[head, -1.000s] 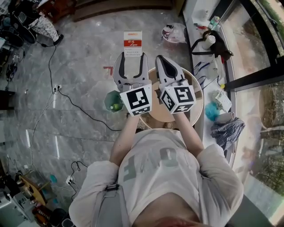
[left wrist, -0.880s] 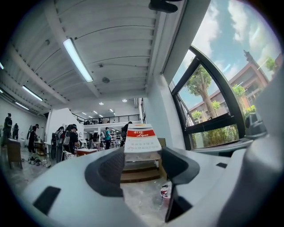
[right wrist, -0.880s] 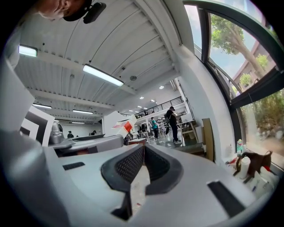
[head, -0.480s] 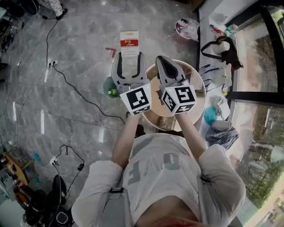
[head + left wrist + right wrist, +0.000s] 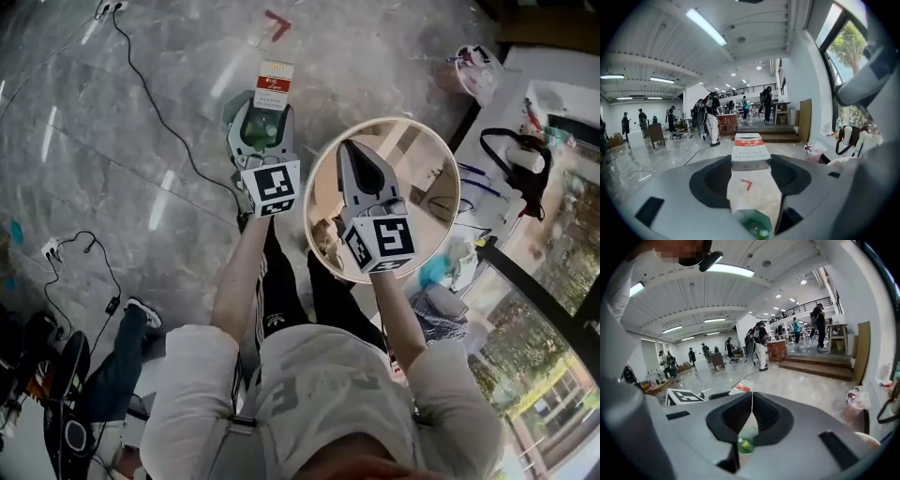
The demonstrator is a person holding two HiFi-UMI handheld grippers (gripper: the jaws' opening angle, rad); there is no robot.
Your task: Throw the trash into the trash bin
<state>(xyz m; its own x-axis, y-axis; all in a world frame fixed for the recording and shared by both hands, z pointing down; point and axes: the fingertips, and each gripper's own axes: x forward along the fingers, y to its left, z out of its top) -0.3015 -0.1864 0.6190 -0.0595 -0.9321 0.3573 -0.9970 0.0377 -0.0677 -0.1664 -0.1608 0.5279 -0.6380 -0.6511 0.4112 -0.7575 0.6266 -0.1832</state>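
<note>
Trouble is waiting in a few spots. The box [image 5: 273,77], which is looking like the trash, is lying flat on the floor just past the green bin [image 5: 258,134]. The left tongs [image 5: 262,111] are hanging over the bin, not over the box. If they are closing here, they are catching only air or the bin's rim. The box is looking wide and flat, so the jaws may be slipping off it or pushing it away across the shiny floor. The bin is looking small and light, and a bump from the tongs could be tipping it over. The box could also be landing on the rim and falling back out.

The left tongs are standing wide open and are holding nothing. The floor, the box and the bin are showing through the gap. The right tongs [image 5: 346,147] are pressing their jaws together with nothing between them. They are hanging over the round table [image 5: 422,155], and they are not holding or touching anything.
</note>
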